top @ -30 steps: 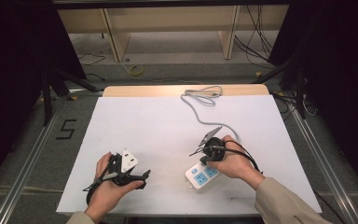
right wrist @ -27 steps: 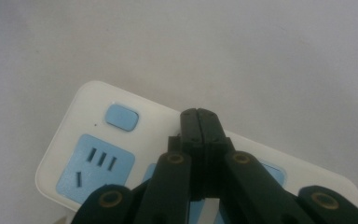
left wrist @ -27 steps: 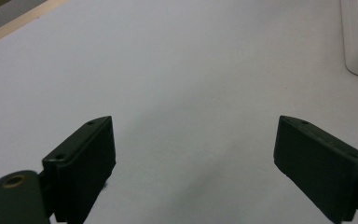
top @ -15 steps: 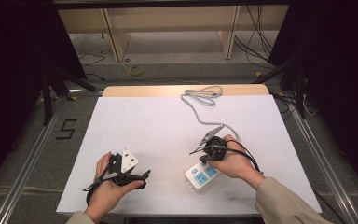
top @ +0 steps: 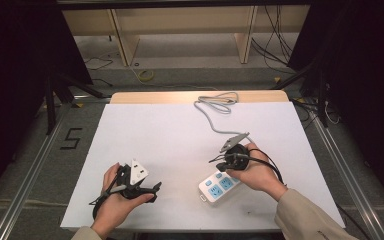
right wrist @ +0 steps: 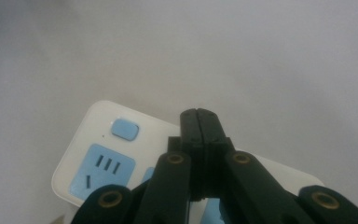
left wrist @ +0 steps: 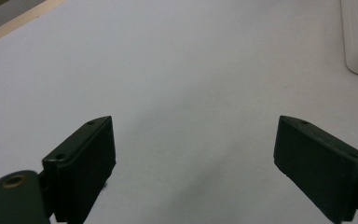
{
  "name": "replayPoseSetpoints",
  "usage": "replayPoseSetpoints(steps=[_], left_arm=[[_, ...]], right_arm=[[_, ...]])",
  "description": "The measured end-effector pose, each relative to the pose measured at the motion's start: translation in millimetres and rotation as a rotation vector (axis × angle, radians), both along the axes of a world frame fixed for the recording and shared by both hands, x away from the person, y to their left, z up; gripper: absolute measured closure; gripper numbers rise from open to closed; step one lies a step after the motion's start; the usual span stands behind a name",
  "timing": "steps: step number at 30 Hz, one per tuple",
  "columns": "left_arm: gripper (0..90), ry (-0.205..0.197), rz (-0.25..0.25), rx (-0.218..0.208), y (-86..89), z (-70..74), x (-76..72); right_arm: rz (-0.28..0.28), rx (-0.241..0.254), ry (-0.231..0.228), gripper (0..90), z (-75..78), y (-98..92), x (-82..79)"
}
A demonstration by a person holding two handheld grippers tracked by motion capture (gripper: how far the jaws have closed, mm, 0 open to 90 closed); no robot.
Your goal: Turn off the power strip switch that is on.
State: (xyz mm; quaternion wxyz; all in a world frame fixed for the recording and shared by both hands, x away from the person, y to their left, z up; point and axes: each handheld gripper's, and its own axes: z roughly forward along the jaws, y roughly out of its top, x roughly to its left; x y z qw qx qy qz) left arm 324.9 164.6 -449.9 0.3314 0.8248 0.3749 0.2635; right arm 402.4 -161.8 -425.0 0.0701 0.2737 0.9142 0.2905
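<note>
Hovering with jaws pressed together and empty over the white power strip [top: 220, 186] near the table's [top: 170, 135] front edge, the right gripper [top: 219, 164] seems poised to press its blue switch [right wrist: 124, 129], while the left gripper [top: 156, 189] waits wide open, well apart.

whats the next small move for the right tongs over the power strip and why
Probably ease the right tongs down toward the blue button. Their jaws are shut and sit above the white power strip, just beside that button, as if set to press it. The left tongs stand open on bare table.
</note>
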Motion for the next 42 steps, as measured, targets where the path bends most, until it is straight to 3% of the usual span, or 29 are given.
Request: replayPoseSetpoints(steps=[13,15,20,32,42], left_arm=[[12.3,0.001,0.003,-0.001,0.4,-0.5,0.4],[12.3,0.001,0.002,0.0,0.3,-0.5,0.4],[12.3,0.003,-0.003,0.005,-0.5,-0.4,0.7],[12.3,0.007,-0.003,0.011,0.1,-1.1,0.8],[12.4,0.011,0.001,0.012,0.5,-1.7,0.9]], right_arm=[[-0.027,0.077,-0.058,90.0,6.1,-20.5,0.3],[-0.026,0.078,-0.06,85.1,6.3,-22.1,0.1],[-0.035,0.104,-0.065,85.4,8.8,-27.4,-0.3],[-0.078,0.152,-0.109,60.0,11.0,-37.9,-0.7],[-0.115,0.202,-0.138,50.1,13.7,-52.3,-4.1]])
